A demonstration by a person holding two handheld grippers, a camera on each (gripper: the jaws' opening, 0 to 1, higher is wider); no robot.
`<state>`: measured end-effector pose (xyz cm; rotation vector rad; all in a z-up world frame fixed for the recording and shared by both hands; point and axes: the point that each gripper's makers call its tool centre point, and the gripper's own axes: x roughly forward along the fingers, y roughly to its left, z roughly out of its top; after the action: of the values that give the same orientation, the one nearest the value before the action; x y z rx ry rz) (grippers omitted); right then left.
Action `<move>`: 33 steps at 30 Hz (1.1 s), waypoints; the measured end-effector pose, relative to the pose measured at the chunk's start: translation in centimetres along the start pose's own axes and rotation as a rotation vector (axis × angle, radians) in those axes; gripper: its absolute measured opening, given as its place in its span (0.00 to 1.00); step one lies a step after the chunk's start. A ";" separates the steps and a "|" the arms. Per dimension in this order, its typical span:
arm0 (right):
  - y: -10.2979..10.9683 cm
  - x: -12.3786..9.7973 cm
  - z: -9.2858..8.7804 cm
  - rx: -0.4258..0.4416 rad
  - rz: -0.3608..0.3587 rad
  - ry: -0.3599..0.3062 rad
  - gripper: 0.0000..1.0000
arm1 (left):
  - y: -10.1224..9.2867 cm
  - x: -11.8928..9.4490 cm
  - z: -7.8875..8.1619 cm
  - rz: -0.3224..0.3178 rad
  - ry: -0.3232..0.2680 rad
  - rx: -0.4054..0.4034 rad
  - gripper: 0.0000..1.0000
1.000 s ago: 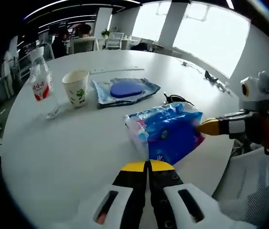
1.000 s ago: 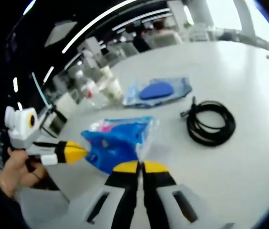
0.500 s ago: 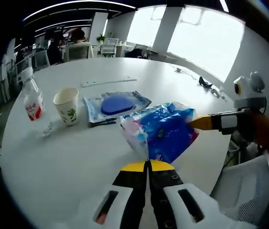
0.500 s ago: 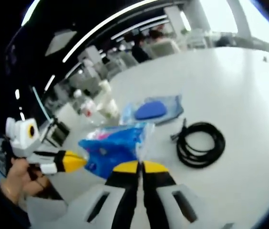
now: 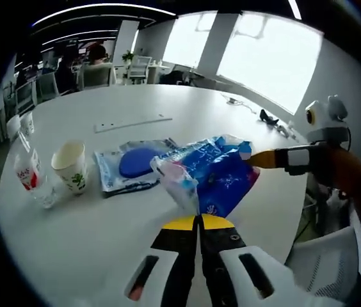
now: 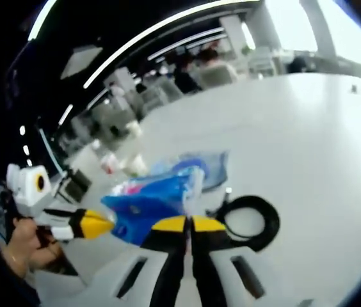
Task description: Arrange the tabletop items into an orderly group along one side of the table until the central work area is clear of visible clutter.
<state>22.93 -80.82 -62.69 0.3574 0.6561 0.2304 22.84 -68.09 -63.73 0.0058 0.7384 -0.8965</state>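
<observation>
Up it comes: both grippers have raised the blue tissue pack (image 5: 209, 176) off the tabletop (image 5: 104, 217) since a second ago. Left gripper (image 5: 199, 221) is clenched on the pack's near corner; right gripper (image 6: 187, 223) pinches the opposite end, so the pack hangs between them. In the left gripper view it now overlaps the blue-pad pouch (image 5: 132, 165), with the paper cup (image 5: 69, 165) and water bottle (image 5: 30, 178) lined up beyond. Black cable coil (image 6: 248, 220) lies loose just past the right gripper. Looks like a carry toward that row, clearing the centre.
</observation>
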 end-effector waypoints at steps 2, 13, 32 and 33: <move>-0.5 0.0 0.4 0.001 -0.006 -0.005 0.00 | -0.2 0.6 0.6 -0.005 -0.004 0.007 0.00; -4.1 0.2 2.9 0.010 -0.039 -0.042 0.00 | -1.2 4.2 3.3 -0.036 -0.032 -0.043 0.00; -11.2 1.3 6.1 0.014 -0.148 -0.106 0.00 | -2.9 11.6 6.1 -0.062 -0.067 -0.058 0.00; -11.4 1.4 6.1 0.023 -0.149 -0.108 0.00 | -2.9 12.0 6.2 -0.062 -0.065 -0.063 0.00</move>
<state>29.00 -92.30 -63.48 0.3387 0.5761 0.0613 29.12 -80.24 -65.24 -0.1016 0.7091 -0.9281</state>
